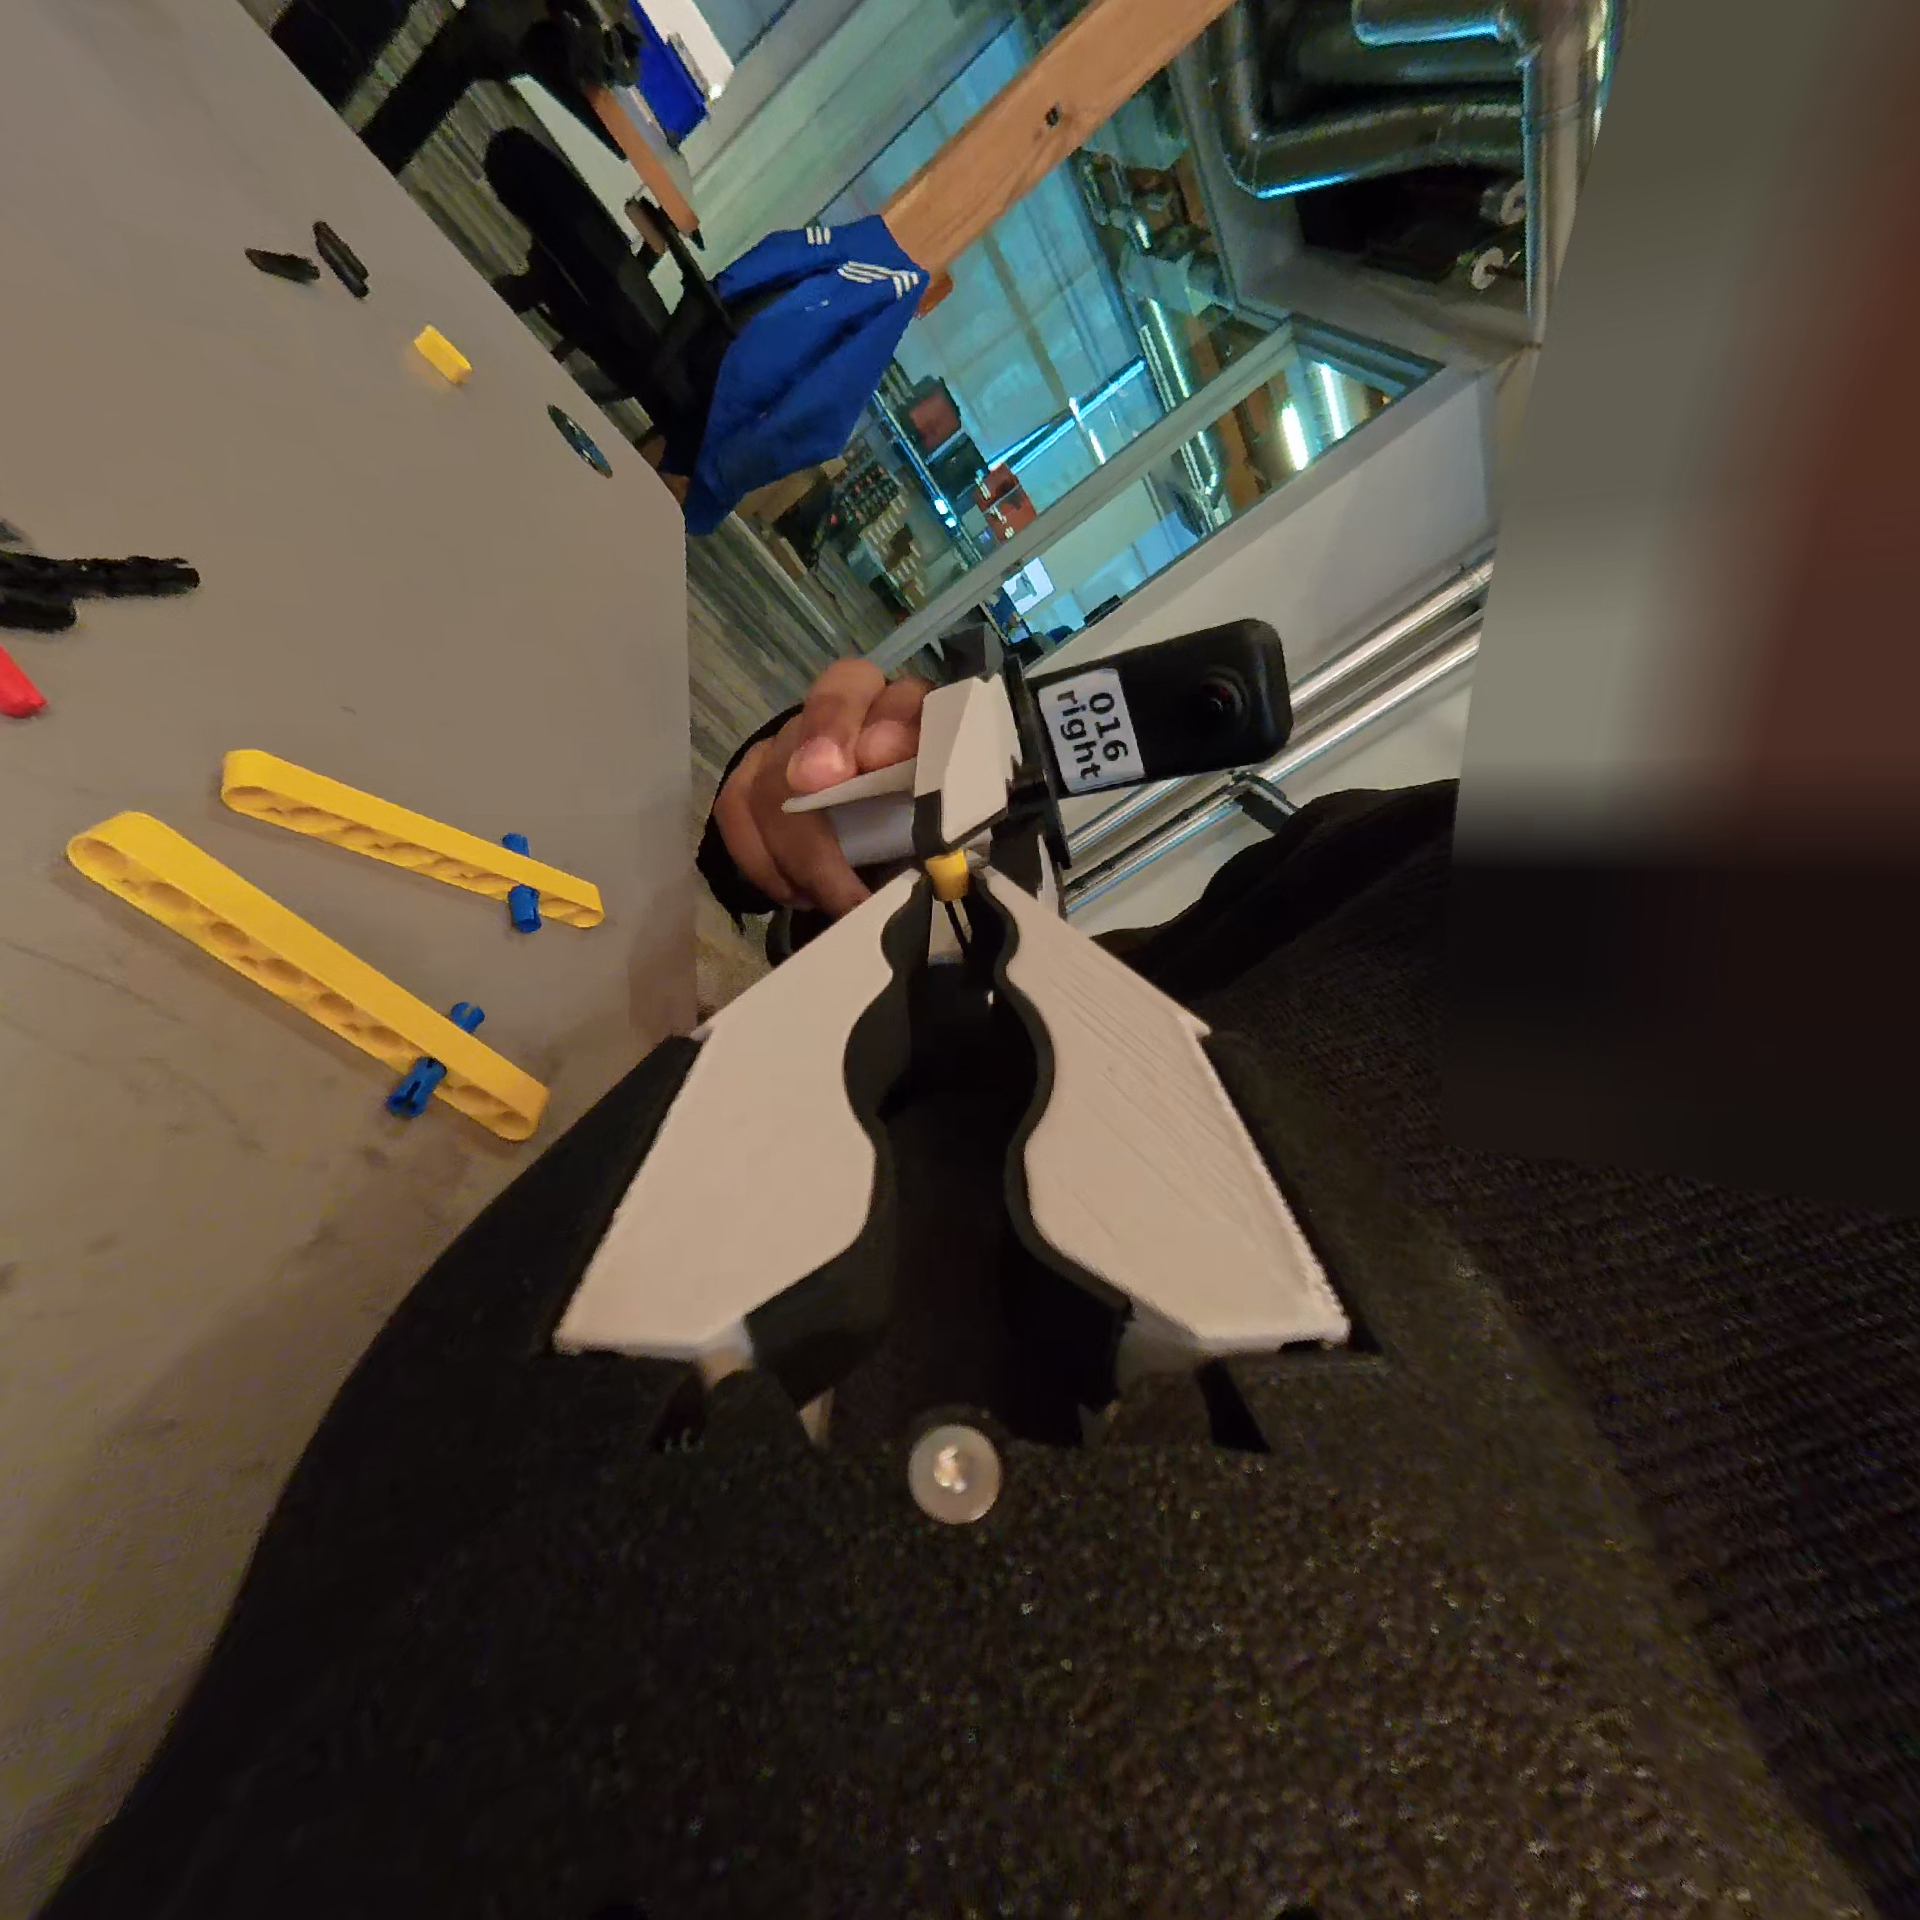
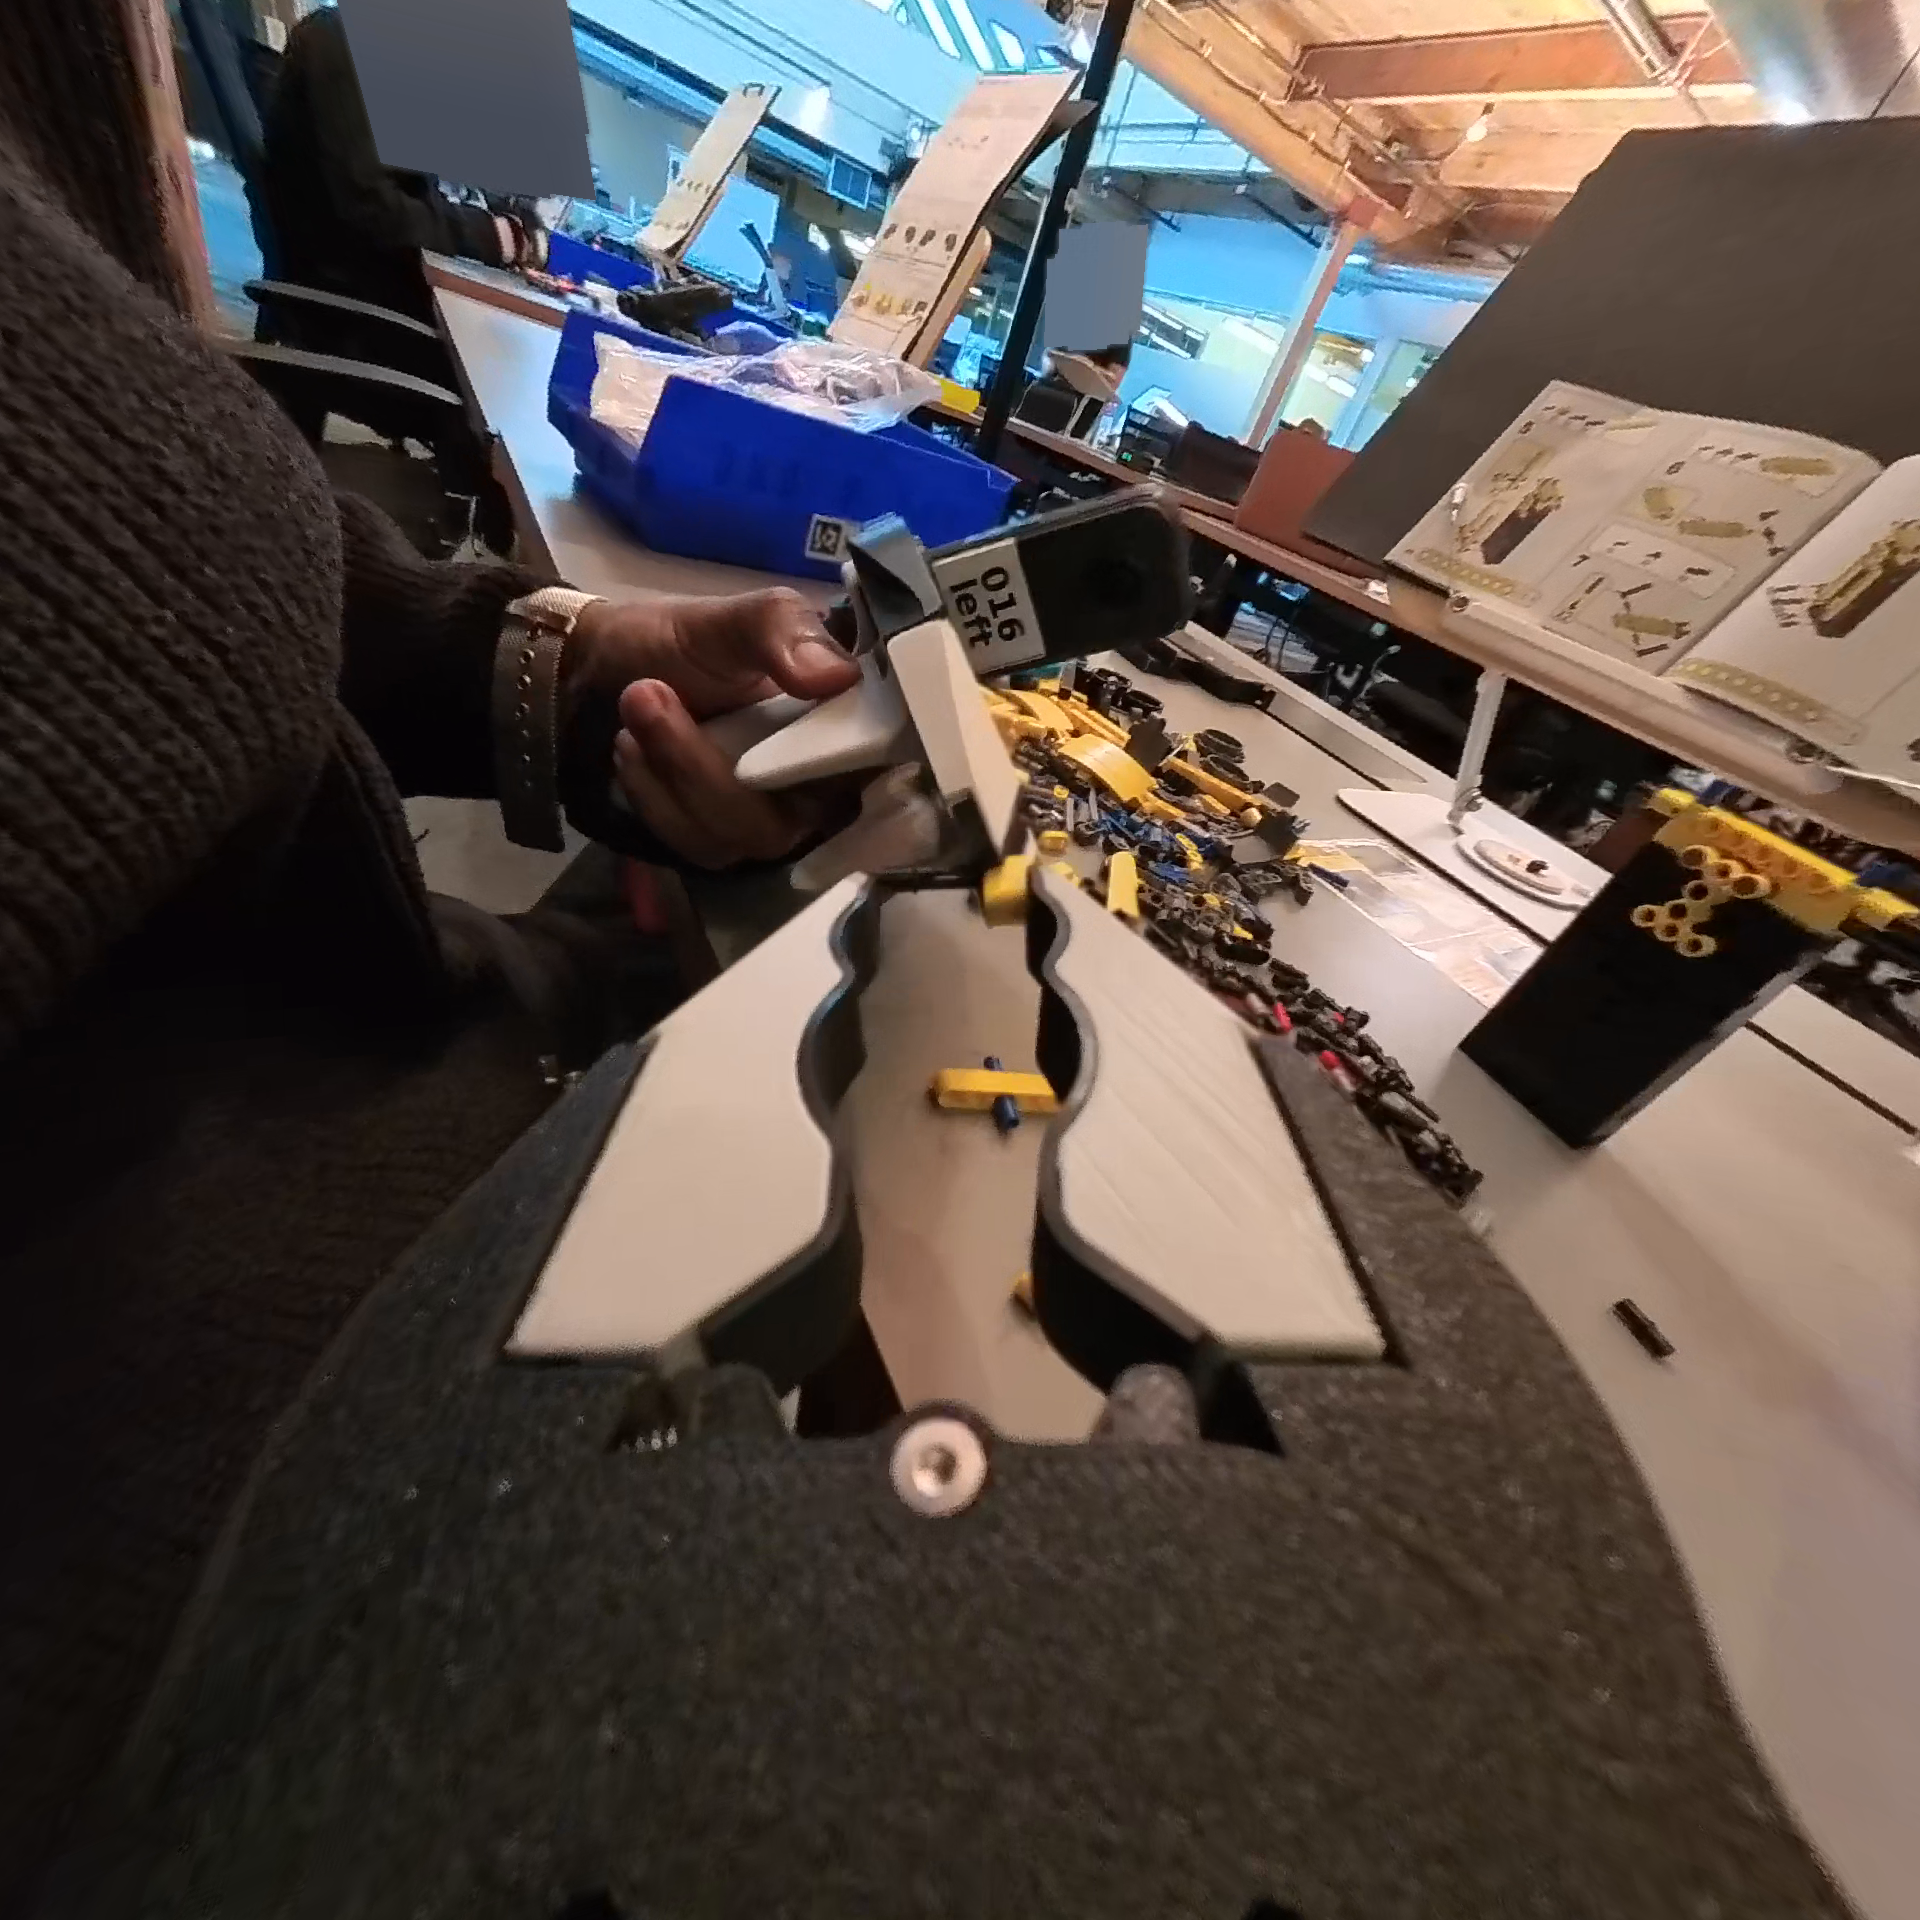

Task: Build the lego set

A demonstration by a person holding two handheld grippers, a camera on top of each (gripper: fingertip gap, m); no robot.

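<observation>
Both grippers met tip to tip off the worktop's [image 1: 343, 540] near edge: left gripper [image 1: 945, 883] jaws nearly closed, pinching a small yellow piece [image 1: 945, 871] steady; right gripper [image 2: 1008, 883] jaws clamped the same piece, apparently to share the hold

Two yellow beams [image 1: 312, 951] with blue pins on grey table [image 1: 343, 582], blue bin [image 2: 790, 468], open instruction booklet [image 2: 1662, 540]

Left wrist view: rolled sideways, close behind its fingers [image 1: 790, 1122], facing the other gripper.
Right wrist view: close, facing across the table [image 2: 1621, 1226].
Shared: yellow piece [image 1: 945, 871], table.
</observation>
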